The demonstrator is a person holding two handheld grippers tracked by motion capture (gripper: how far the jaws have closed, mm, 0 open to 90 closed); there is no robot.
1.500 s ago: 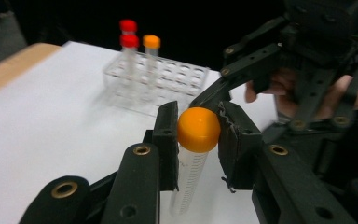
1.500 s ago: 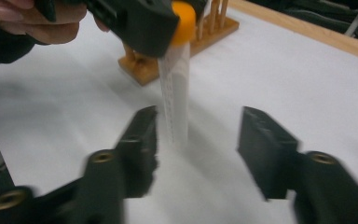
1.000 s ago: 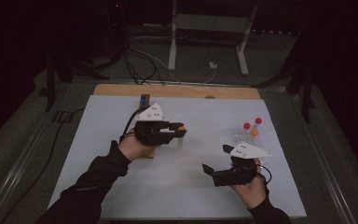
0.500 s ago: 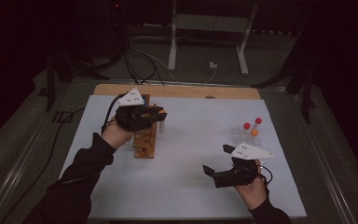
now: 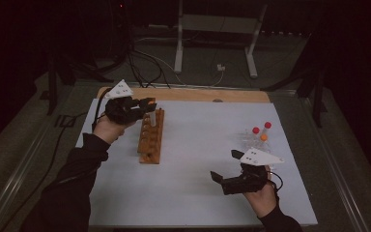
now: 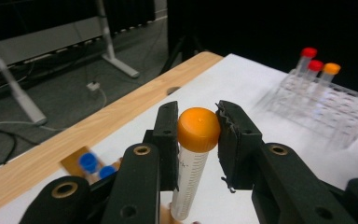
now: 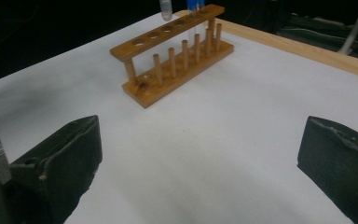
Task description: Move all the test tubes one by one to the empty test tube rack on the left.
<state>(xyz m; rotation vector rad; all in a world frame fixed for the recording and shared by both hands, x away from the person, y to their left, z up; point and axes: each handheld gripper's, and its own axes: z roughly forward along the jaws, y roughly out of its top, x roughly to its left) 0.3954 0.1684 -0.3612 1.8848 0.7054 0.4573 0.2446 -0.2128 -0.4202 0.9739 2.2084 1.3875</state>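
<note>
My left claw (image 6: 198,140) pinches the orange-capped tube (image 6: 192,163) above the wooden rack's (image 5: 151,135) far end. I keep it upright, centre it over a free hole, then lower slowly.

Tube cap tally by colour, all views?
Orange: 2, the held tube in the left gripper and orange-capped tube in the clear rack
Red: 2
Blue: 2 in the wooden rack
Total: 6
</note>
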